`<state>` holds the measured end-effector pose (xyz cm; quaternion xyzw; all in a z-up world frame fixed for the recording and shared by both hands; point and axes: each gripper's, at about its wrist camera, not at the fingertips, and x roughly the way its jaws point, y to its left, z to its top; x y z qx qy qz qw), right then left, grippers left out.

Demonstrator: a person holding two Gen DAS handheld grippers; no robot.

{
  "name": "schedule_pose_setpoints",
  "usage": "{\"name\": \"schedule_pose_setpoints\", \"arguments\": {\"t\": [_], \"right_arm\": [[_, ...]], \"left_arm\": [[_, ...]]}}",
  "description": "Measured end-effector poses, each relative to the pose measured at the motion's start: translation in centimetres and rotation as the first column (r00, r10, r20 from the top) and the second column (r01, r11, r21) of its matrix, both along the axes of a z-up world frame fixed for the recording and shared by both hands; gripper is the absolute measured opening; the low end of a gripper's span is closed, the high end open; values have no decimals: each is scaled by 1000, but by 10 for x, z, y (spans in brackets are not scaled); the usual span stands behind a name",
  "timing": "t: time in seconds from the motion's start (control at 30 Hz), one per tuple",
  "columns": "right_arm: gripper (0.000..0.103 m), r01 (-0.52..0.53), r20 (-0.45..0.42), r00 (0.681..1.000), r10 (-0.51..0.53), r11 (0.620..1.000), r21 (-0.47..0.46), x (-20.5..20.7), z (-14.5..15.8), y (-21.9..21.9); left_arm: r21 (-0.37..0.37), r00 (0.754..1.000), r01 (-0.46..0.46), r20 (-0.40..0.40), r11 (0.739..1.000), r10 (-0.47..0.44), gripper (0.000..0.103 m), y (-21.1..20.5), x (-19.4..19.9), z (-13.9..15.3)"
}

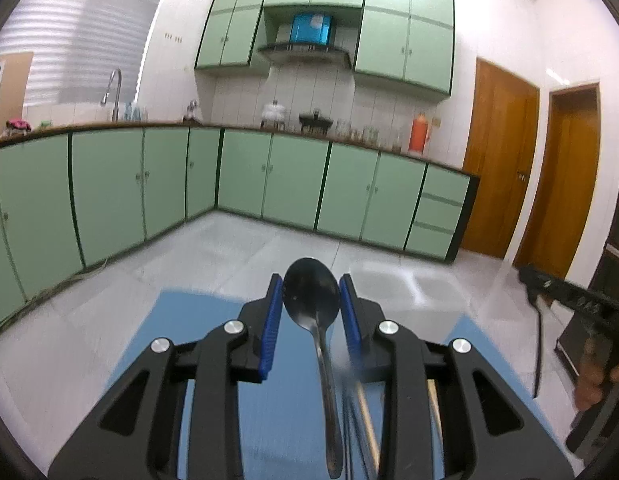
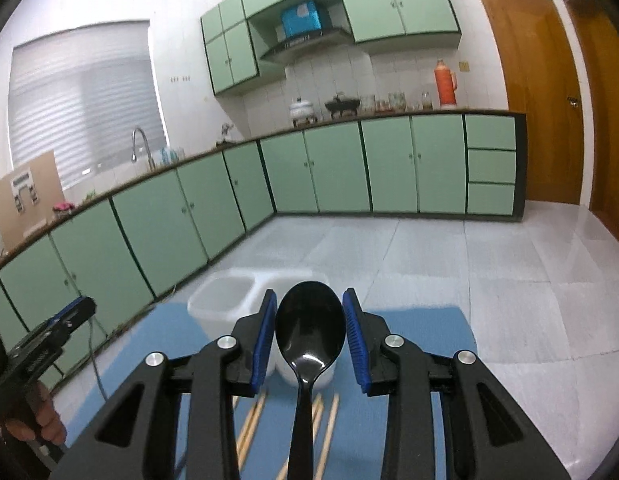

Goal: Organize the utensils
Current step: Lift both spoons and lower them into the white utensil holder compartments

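Note:
My left gripper (image 1: 310, 280) is shut on the bowl of a dark metal spoon (image 1: 312, 304), whose handle runs back toward the camera, above a blue mat (image 1: 197, 320). My right gripper (image 2: 310, 294) is shut on the bowl of a black plastic spoon (image 2: 309, 332), held the same way. Just beyond it on the mat stands a white two-compartment container (image 2: 225, 300), which shows blurred in the left wrist view (image 1: 409, 284). Several wooden chopsticks (image 2: 249, 428) lie on the mat under the right gripper. The right gripper (image 1: 527, 278) shows at the left wrist view's right edge, and the left gripper (image 2: 75, 310) at the right wrist view's left edge.
A person's hand (image 2: 49, 420) grips the left tool's handle. Green kitchen cabinets (image 2: 329, 168) line the far walls beyond a white tiled floor (image 2: 469, 264). Wooden doors (image 1: 497, 160) stand at the right.

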<state>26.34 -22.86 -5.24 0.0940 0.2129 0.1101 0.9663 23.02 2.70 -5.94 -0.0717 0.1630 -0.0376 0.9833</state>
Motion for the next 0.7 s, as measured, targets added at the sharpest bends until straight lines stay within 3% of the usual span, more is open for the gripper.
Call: {"name": "schedule_pose_setpoints", "arguments": {"t": [0.4,0.53,0.7], "right_arm": [[34,7,147,989,-18,997,78,74,38,15],[34,19,179,983,-32,997,76,101,37,22],[33,39,162,986,-48,997,60,130,17,27]], "left_arm": [[-51,980,51,195,997,-40,27,-34,73,75],[-56,976,70,208,996,-57,27,-52,105,71],[-43,984,80,165,996,-72,27,-66,146,40]]}}
